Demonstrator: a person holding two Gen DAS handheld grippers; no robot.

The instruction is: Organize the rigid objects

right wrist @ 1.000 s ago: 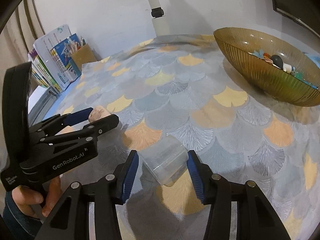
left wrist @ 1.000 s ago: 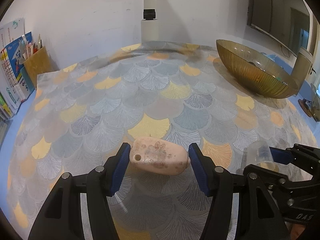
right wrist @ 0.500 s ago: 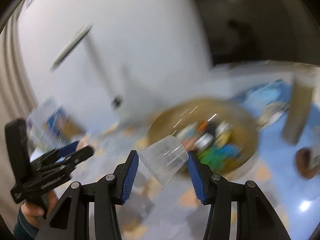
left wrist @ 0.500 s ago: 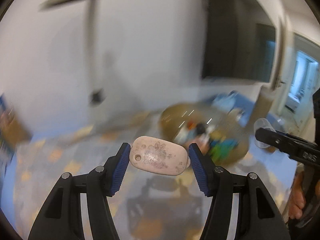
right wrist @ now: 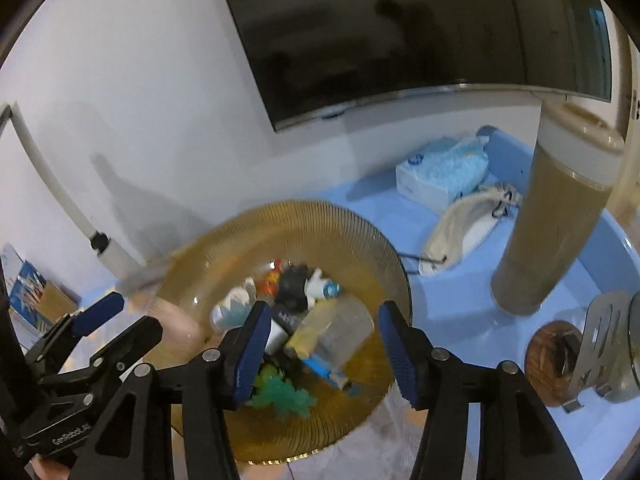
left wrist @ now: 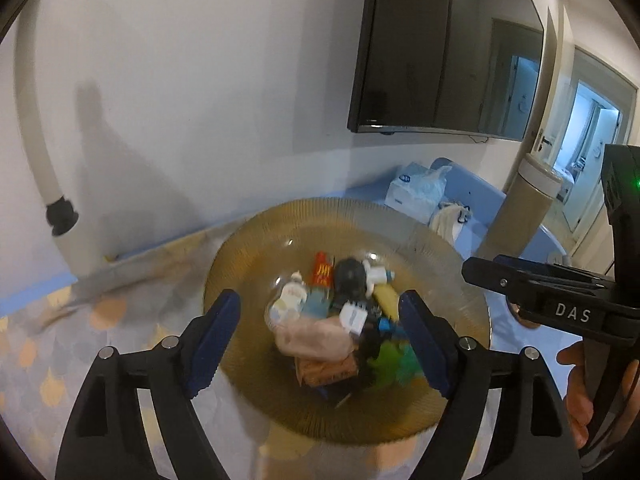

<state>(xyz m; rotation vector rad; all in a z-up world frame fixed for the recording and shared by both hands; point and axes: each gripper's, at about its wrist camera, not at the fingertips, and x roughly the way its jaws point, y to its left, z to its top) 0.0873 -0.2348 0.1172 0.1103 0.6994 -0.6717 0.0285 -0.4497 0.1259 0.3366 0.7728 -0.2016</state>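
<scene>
Over the amber bowl (left wrist: pixel 248 248), at the counter's far edge by the wall: two items released, both sets of fingers parting.

We list the pink oblong piece (left wrist: pixel 316 342), hard and smooth-looking, likely light, lying on the heap in the bowl below the left gripper (left wrist: pixel 320 346), whose fingers (left wrist: pixel 212 340) are opening and clear of it; we would retake it across its short width. The clear plastic cup (right wrist: pixel 340 332), thin, stiff, light and probably slippery, lies on its side between the opening fingers (right wrist: pixel 250 348) of the right gripper (right wrist: pixel 320 350), pads not pressing; we would pinch it gently at mid-wall. Motion blur smears the heap, so smaller toys (right wrist: pixel 280 396) go unidentified. We cannot tell whether the cup rests or is falling. The bowl's near rim is cut off by the grippers.
</scene>
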